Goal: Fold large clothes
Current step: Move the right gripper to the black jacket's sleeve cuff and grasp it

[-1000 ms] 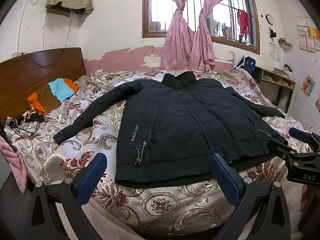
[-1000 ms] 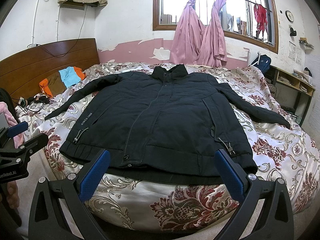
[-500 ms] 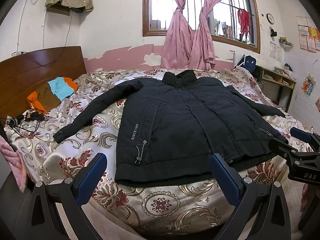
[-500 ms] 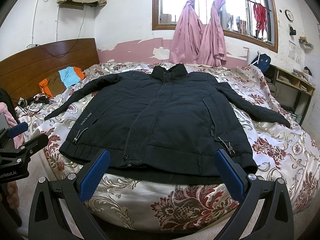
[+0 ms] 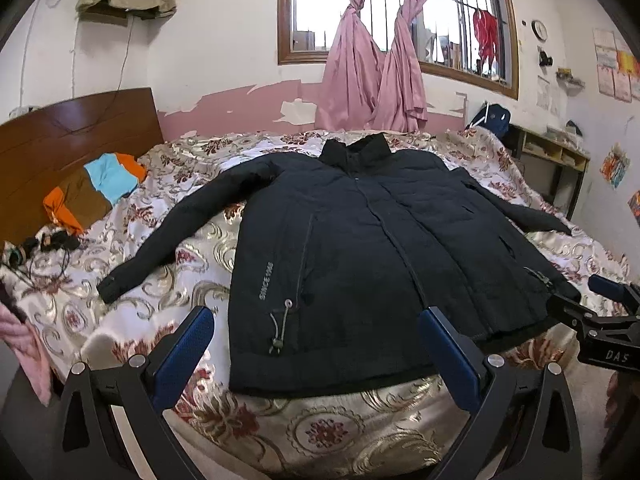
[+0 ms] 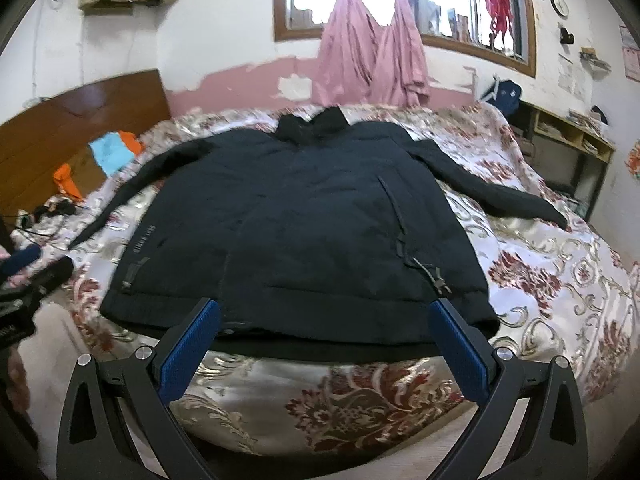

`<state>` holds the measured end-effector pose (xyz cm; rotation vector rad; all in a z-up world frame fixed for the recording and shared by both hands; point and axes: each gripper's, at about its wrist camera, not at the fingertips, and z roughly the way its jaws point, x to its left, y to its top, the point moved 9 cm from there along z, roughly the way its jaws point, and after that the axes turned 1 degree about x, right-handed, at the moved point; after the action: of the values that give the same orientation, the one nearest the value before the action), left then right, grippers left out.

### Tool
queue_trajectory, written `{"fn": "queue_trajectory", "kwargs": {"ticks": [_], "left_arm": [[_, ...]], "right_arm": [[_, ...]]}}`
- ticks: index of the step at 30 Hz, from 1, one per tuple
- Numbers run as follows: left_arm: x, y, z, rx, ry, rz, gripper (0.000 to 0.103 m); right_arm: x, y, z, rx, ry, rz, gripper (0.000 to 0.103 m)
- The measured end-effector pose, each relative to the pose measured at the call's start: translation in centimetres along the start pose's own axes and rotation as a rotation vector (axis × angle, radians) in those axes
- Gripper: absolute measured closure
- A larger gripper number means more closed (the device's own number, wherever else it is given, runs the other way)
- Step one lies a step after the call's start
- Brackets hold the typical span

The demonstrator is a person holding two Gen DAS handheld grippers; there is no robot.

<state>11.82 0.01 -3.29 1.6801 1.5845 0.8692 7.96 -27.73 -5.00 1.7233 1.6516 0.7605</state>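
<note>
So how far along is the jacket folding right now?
Done: the jacket lies flat on the bed, sleeves spread. In hand: nothing; left claw and right claw are open near the hem. Left: every fold.

A black padded jacket [image 5: 372,248] lies flat, front up and closed, on a floral bedspread [image 5: 168,280]. Collar points to 12 o'clock, hem to 6 o'clock, sleeves spread toward 8 and 3 o'clock.

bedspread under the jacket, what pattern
Shiny cream bedspread with dark red and gold floral scrolls, sharpest in the left wrist view.
</note>
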Motion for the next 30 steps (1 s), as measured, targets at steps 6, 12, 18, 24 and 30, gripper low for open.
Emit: {"fn": "queue_trajectory", "kwargs": {"ticks": [6,12,18,24,30], "left_arm": [[-1.3,2.0,2.2,0.027,0.003,0.062,0.0],[-4.0,4.2,5.9,0.096,-0.063,0.115,0.0],[-7.0,8.6,9.5,0.085,-0.052,0.169,0.0],[-10.6,12.6,14.3,0.113,-0.047,0.171,0.0],[-14.2,15.8,19.0,0.108,-0.035,0.2,0.0]], "right_arm": [[-2.4,1.6,1.9,0.03,-0.033,0.047,0.001],[-5.4,4.0,4.3,0.04,-0.083,0.085,0.001],[-9.0,6.3,7.8,0.053,-0.133,0.135,0.001],[-14.3,8.9,12.4,0.032,-0.163,0.27,0.001],[-22.1,12.5,17.3,-0.016,-0.221,0.381,0.001]]}}
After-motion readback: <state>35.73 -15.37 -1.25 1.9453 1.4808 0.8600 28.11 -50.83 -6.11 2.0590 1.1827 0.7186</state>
